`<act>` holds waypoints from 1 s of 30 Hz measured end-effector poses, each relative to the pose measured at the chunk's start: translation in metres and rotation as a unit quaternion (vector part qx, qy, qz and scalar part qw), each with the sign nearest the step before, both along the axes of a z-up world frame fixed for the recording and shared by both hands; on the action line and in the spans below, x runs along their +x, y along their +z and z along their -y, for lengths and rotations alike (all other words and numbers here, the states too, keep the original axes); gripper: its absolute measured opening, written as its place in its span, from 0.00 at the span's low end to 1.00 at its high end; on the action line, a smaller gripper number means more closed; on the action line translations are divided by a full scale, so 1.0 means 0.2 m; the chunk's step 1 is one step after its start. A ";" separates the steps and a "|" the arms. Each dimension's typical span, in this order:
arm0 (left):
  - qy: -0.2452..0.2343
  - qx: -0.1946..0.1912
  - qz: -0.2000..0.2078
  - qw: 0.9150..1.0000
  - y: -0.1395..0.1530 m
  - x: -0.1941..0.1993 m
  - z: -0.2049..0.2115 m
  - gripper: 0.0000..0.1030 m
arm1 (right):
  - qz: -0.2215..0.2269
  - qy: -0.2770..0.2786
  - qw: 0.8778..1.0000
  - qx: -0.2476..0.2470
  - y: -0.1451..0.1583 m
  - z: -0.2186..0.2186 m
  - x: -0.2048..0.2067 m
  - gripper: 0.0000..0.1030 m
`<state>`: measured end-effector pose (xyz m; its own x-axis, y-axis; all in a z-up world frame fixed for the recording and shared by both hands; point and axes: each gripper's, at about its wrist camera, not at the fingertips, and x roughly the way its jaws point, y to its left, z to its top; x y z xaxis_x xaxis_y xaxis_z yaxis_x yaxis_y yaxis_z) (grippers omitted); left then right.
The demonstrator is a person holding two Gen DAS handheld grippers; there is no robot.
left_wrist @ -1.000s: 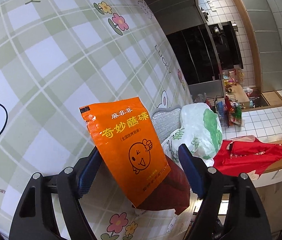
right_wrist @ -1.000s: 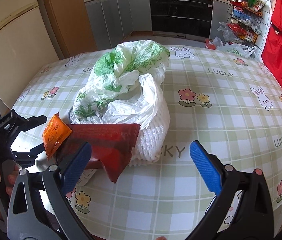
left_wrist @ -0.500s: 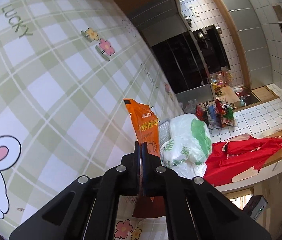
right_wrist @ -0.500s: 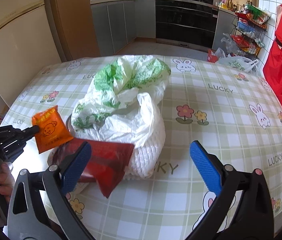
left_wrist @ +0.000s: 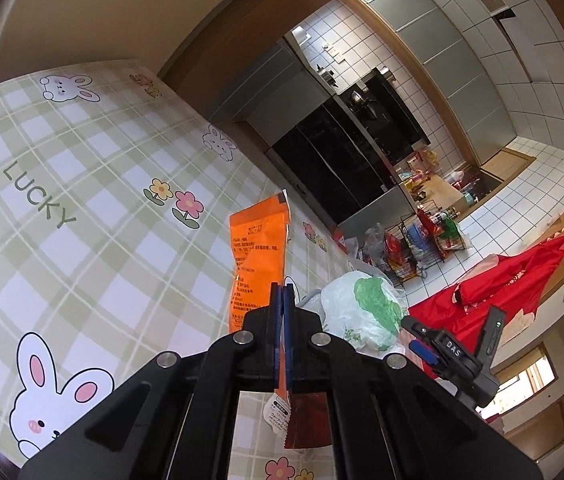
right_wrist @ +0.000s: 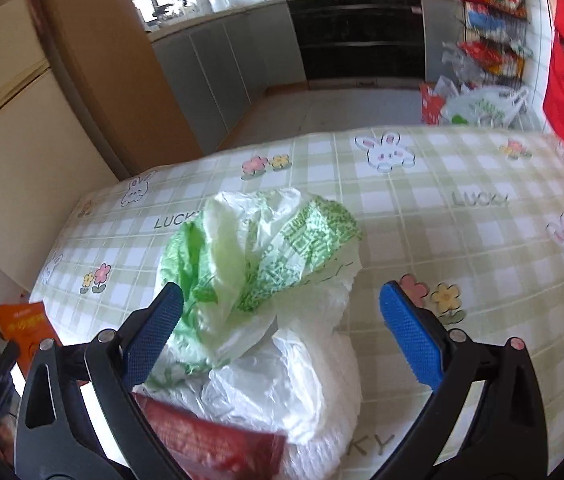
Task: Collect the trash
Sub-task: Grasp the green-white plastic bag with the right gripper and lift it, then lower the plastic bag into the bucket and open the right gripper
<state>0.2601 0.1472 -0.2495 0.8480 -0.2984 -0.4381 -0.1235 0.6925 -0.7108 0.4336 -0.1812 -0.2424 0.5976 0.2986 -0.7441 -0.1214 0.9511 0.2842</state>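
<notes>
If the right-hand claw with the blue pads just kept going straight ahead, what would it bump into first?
Most likely the crumpled green-and-white plastic bag, which lies straight ahead between the open right gripper fingers. Depth is hard to judge; the white bag beneath it might touch first.

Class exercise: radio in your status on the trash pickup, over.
Left gripper shut on orange packet, clear of the tablecloth. Right gripper open over plastic bag. Red wrapper still on table. Nothing blocking.
</notes>
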 end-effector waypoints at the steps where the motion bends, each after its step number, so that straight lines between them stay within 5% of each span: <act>1: -0.001 0.003 0.002 1.000 0.00 -0.01 -0.01 0.01 | -0.011 -0.006 1.000 0.007 -0.03 0.00 0.02 0.94; 5: -0.003 0.012 0.006 1.000 0.00 -0.04 -0.01 0.01 | -0.062 -0.018 0.995 0.070 -0.14 0.01 0.09 0.94; 9: -0.005 0.023 0.011 1.000 0.01 -0.07 0.00 0.01 | -0.069 -0.009 0.993 0.097 -0.14 0.00 0.10 0.53; 14: -0.010 0.021 0.018 1.000 0.03 -0.10 0.00 0.01 | -0.028 0.011 0.995 0.097 -0.02 0.00 0.06 0.33; 23: -0.014 0.036 0.035 0.999 0.12 -0.14 0.02 0.01 | 0.117 0.017 0.993 -0.005 0.35 0.01 -0.10 0.32; 30: -0.019 0.052 0.052 0.997 0.24 -0.21 0.05 0.01 | 0.164 0.035 0.986 0.012 0.57 0.06 -0.36 0.32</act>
<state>0.2182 0.1376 -0.2025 0.8793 -0.2883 -0.3790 -0.0262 0.7654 -0.6430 0.3625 -0.1923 -0.1283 0.7819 0.3629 -0.5069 -0.2751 0.9305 0.2417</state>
